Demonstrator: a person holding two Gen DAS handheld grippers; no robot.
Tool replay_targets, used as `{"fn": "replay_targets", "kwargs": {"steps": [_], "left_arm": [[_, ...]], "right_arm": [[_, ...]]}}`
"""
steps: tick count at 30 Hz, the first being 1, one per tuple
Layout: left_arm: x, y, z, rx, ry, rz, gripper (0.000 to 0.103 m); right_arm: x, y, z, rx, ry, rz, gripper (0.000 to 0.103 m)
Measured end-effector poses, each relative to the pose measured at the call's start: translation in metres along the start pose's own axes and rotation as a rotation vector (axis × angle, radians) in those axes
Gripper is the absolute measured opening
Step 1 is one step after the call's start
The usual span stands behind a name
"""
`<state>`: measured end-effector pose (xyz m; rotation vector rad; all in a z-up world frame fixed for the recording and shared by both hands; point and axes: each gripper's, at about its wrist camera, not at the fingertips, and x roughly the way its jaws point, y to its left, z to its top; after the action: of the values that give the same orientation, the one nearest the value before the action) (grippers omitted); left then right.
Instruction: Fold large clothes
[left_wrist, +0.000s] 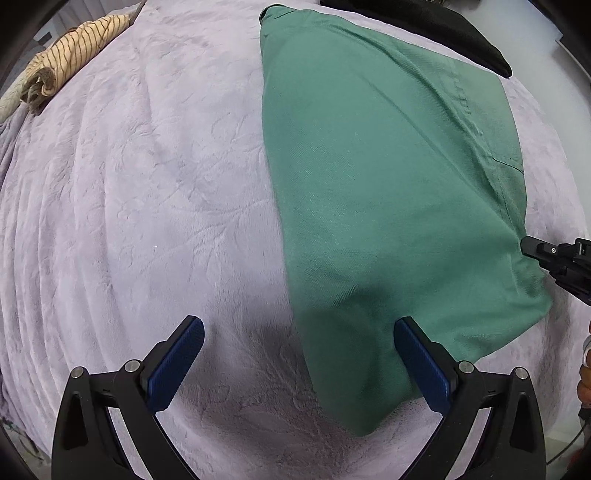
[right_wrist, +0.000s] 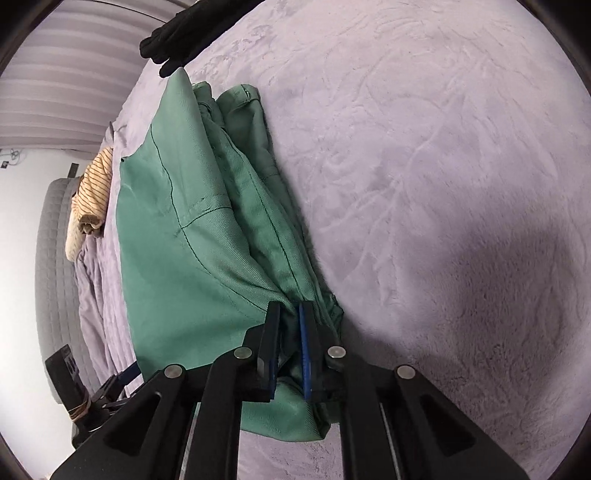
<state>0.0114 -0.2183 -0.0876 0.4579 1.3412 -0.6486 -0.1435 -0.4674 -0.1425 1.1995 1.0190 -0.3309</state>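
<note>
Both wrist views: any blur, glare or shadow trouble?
Left wrist: sharp, heavy fisheye bending, dark vignette corners, left gripper shadowing the green garment and blanket. Right wrist: sharp, same distortion, large soft shadow on the blanket lower right, pale washed-out wall at left, no glare.

1. My left gripper (left_wrist: 299, 365) has black angular arms with triangular cutouts and ribbed blue pads (left_wrist: 177, 363).
2. Round silver screws (left_wrist: 133, 366) sit at its joints.
3. My right gripper (right_wrist: 290, 345) is likewise black, with thin blue pads and silver screws.
</note>
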Motion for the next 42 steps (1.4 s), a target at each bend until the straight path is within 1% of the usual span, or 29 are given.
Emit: {"fn": "replay_targets", "kwargs": {"steps": [2,4,5,7,8,9,10,11,12,14,15,17,18,22,24,28,30,33,34,35,36,37,38,39,42], "left_arm": [[0.001,-0.005,0.000,-0.005,0.004,0.007,0.103],[0.003,-0.012,0.001,-0.008,0.005,0.015,0.103],[0.004,-0.013,0.002,-0.010,0.006,0.018,0.103],[0.005,-0.019,0.002,-0.013,0.010,0.022,0.103],[0.006,-0.021,0.003,-0.014,0.012,0.024,0.103],[0.007,-0.023,0.004,-0.015,0.015,0.026,0.103],[0.008,-0.026,0.005,-0.014,0.018,0.029,0.103],[0.008,-0.029,0.006,-0.012,0.020,0.031,0.103],[0.008,-0.030,0.006,-0.009,0.022,0.031,0.103],[0.005,-0.028,0.005,-0.004,0.024,0.027,0.103],[0.006,-0.028,0.005,-0.004,0.027,0.021,0.103],[0.007,-0.029,0.007,-0.007,0.031,0.011,0.103],[0.009,-0.031,0.009,-0.012,0.033,0.006,0.103],[0.014,-0.032,0.014,-0.023,0.044,-0.011,0.103],[0.020,-0.027,0.019,-0.017,0.048,-0.019,0.103],[0.028,-0.030,0.023,-0.018,0.067,-0.039,0.103],[0.028,-0.033,0.026,-0.016,0.074,-0.038,0.103],[0.027,-0.040,0.031,0.000,0.076,-0.037,0.103],[0.027,-0.040,0.032,0.003,0.076,-0.041,0.103],[0.027,-0.041,0.033,0.004,0.078,-0.046,0.103],[0.032,-0.031,0.042,0.003,0.081,-0.050,0.103],[0.033,-0.030,0.042,0.001,0.083,-0.054,0.103],[0.034,-0.030,0.043,0.000,0.084,-0.057,0.103],[0.035,-0.029,0.044,0.000,0.083,-0.059,0.103],[0.041,-0.023,0.044,0.003,0.082,-0.062,0.103]], "right_arm": [[-0.005,-0.001,0.002,0.000,0.013,0.007,0.009],[-0.017,0.007,0.001,-0.046,0.002,-0.011,0.017],[-0.026,0.013,0.002,-0.080,-0.016,-0.014,0.017],[-0.041,0.029,0.008,-0.145,-0.054,0.010,0.018],[-0.046,0.037,0.013,-0.171,-0.074,0.027,0.020],[-0.050,0.044,0.019,-0.194,-0.091,0.038,0.028],[-0.050,0.052,0.027,-0.210,-0.100,0.037,0.041],[-0.048,0.058,0.036,-0.219,-0.109,0.031,0.046],[-0.044,0.062,0.045,-0.224,-0.116,0.032,0.048],[-0.032,0.066,0.065,-0.217,-0.123,0.022,0.048],[-0.026,0.067,0.073,-0.203,-0.122,0.016,0.046],[-0.013,0.065,0.088,-0.168,-0.105,0.027,0.017],[-0.006,0.062,0.095,-0.147,-0.091,0.022,0.005],[0.018,0.046,0.111,-0.103,-0.051,-0.001,0.004],[0.030,0.041,0.114,-0.099,-0.029,-0.010,0.004],[0.047,0.036,0.118,-0.112,-0.010,-0.035,0.004],[0.048,0.033,0.118,-0.103,-0.008,-0.035,0.003],[0.037,0.033,0.115,-0.098,-0.012,-0.014,0.004],[0.031,0.032,0.113,-0.102,-0.013,0.002,0.010],[0.025,0.032,0.112,-0.107,-0.011,0.012,0.011],[0.020,0.031,0.110,-0.112,-0.007,0.022,0.020],[0.016,0.029,0.109,-0.112,0.000,0.028,0.046],[0.013,0.026,0.108,-0.110,0.007,0.040,0.062],[0.009,0.022,0.106,-0.109,0.007,0.065,0.081],[0.006,0.018,0.103,-0.113,0.022,0.102,0.081]]}}
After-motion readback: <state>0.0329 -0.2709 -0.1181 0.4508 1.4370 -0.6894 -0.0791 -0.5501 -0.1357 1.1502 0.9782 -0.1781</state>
